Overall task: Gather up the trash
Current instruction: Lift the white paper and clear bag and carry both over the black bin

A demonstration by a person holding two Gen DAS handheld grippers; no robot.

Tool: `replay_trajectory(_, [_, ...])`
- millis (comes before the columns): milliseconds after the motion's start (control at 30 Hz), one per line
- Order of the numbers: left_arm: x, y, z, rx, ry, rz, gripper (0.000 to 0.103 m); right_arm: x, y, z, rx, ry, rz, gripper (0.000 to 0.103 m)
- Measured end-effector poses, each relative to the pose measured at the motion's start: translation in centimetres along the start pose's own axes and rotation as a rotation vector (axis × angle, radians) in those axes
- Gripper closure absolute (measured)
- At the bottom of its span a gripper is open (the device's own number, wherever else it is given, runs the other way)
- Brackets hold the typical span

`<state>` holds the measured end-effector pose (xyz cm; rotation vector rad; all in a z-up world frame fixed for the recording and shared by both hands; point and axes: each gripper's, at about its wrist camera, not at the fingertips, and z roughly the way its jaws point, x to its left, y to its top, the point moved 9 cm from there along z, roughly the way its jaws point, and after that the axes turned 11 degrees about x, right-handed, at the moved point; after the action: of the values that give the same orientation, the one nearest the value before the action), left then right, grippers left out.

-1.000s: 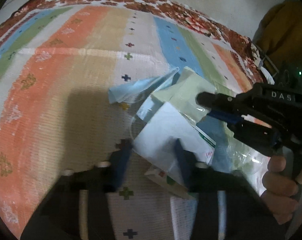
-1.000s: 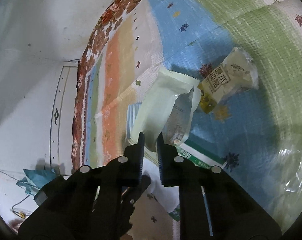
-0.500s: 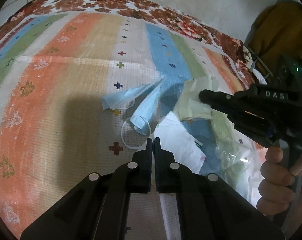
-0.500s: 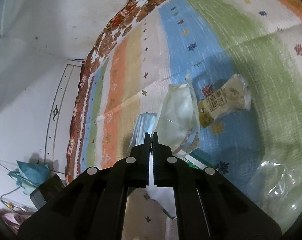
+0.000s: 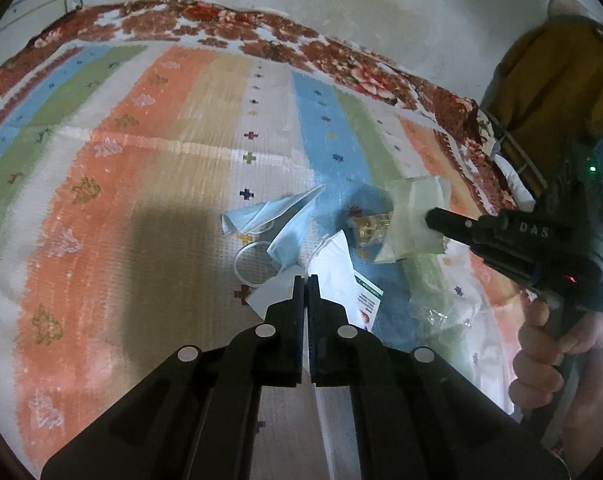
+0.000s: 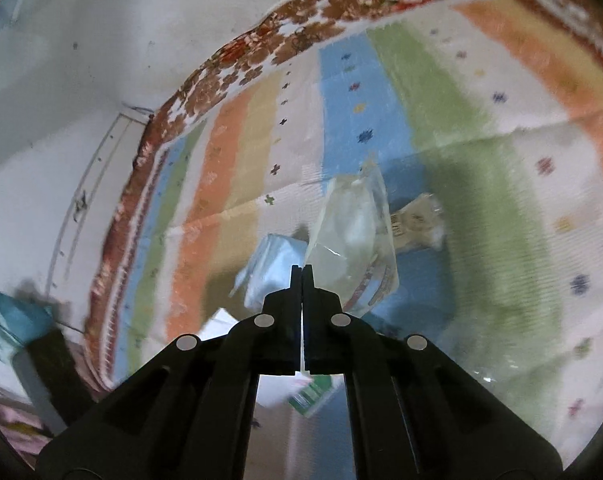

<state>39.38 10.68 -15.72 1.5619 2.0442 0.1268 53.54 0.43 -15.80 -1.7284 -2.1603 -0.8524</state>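
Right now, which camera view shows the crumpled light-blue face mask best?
The left wrist view: the crumpled light-blue face mask lies unfolded there, ear loop visible. The right wrist view shows only a blurred blue patch beside its claw.

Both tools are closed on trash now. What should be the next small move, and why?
Probably lift both clear of the striped mat. The left tool pinches the white paper sheet, the right tool the pale translucent plastic wrapper; no bin shows yet.

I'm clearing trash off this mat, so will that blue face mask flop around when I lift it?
Probably floppy: the blue face mask lies creased and folded on the striped mat. Likely very light, being thin fabric. Its loose ear loop could snag the white paper beside it.
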Motion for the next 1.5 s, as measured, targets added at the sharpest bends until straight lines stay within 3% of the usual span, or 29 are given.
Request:
replay_trajectory(333, [-2.8,-0.5,-5.1,-0.057,-0.034,-0.010,0.102,0.8,-3.9,-5.2,-0.040,-0.078,-0.074,0.103])
replay_trajectory(467, [-4.2,-1.9,-6.0,-0.041,-0.004,0.040,0.102,0.8,-5.7,-7.6,-0.067,-0.157,-0.132,0.103])
replay_trajectory(667, [-5.1,-3.8,-7.2,-0.017,0.046,0.085,0.102,0.4,-8.1,-10.6,-0.081,-0.178,-0.152,0.103])
replay_trajectory(1000, [-8.0,-6.0,-12.0,-0.069,-0.007,0.111,0.102,-0.1,-11.3,-14.6,-0.129,-0.247,-0.207,0.103])
replay_trajectory(1500, [-11.0,-11.2,-15.8,-0.094,-0.022,0.149,0.102,0.0,-15.2,-18.1,-0.159,-0.244,-0.217,0.103])
